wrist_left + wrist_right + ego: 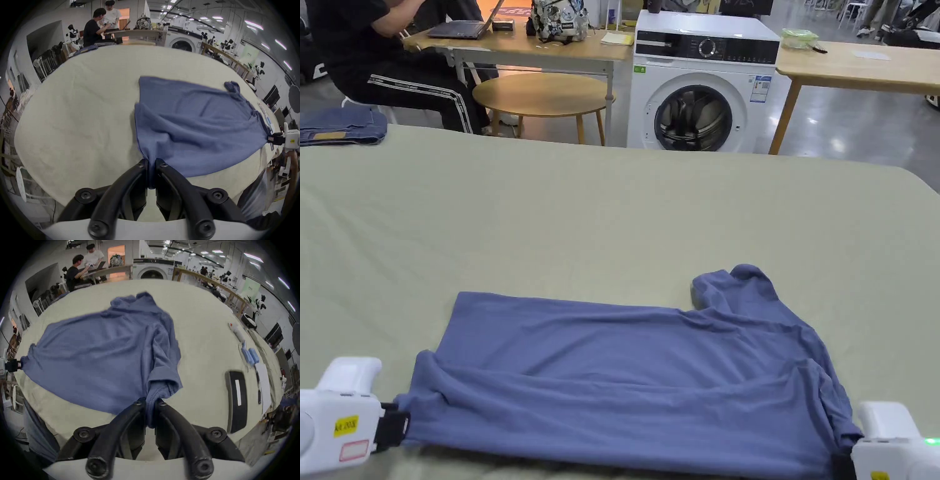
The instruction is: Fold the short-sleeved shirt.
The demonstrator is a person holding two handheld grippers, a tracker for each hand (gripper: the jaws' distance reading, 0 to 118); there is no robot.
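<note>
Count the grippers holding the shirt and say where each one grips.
2. The left gripper pinches the shirt's near hem corner; the right gripper pinches bunched fabric beside the near sleeve.

Matt blue knit shirt (631, 375), matt pale cloth table cover (581, 212), glossy white washing machine (700, 81)
</note>
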